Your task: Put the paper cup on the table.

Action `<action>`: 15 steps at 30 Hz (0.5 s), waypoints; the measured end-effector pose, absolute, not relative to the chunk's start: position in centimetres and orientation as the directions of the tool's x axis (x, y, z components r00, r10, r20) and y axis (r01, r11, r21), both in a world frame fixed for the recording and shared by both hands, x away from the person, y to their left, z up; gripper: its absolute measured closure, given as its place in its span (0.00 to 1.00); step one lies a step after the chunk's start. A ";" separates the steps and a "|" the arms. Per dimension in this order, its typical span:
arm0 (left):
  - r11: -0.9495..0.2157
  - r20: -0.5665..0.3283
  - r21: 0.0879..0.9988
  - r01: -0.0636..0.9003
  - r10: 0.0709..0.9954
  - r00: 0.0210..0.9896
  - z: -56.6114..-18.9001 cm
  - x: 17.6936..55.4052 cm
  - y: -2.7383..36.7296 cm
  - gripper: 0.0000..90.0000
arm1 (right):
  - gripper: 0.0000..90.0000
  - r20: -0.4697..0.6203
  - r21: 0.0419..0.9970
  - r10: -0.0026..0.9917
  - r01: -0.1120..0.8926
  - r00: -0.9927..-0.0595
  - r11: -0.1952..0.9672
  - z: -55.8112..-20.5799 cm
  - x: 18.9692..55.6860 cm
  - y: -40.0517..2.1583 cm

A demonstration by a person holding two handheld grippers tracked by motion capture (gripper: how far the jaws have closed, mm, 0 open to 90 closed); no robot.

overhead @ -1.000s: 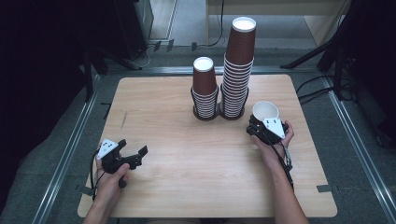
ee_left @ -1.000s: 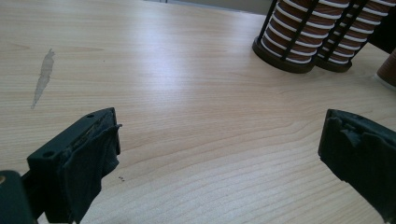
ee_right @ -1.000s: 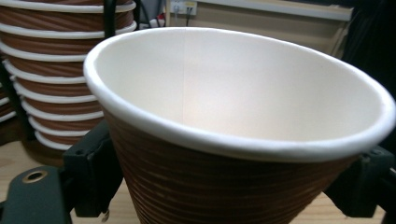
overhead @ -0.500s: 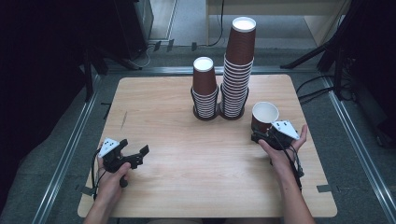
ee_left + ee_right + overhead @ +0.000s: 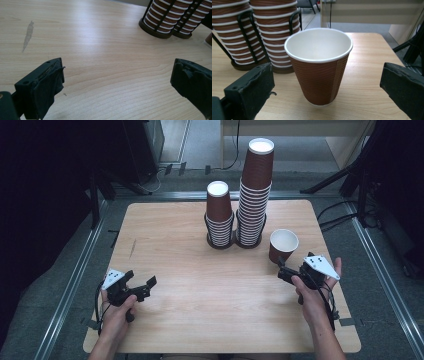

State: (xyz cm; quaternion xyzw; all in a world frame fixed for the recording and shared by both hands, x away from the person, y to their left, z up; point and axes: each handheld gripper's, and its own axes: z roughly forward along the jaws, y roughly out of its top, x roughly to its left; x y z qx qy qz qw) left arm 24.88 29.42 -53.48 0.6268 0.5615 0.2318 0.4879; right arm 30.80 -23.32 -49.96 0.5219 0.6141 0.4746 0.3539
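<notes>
High view: fixed above the person's side, looking forward and down over the whole desk [image 5: 200, 320].
Left gripper view: rides low on the left hand-held gripper [image 5: 117, 82], close to the wood, facing the cup stacks [image 5: 172, 17].
Right gripper view: near, level with the single cup [image 5: 319, 65].
Shared: all three show the cup stacks and the desk.

The left gripper [image 5: 116, 82] holds its two black jaws wide apart above the bare wooden table [image 5: 100, 45], with two black racks of stacked brown cups [image 5: 170, 17] standing at upper right.
</notes>
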 end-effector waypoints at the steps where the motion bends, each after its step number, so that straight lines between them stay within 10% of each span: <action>1: 0.109 -0.259 0.871 0.478 0.930 0.259 -53.5 24.9 29.4 0.00 | 0.00 0.058 0.954 0.976 0.300 -0.208 0.007 -49.8 30.6 -23.3; 15: 0.109 -0.252 0.868 0.485 0.938 0.239 -53.6 23.5 30.3 0.00 | 0.00 0.002 0.964 0.977 0.260 -0.214 0.055 -48.6 28.2 -24.1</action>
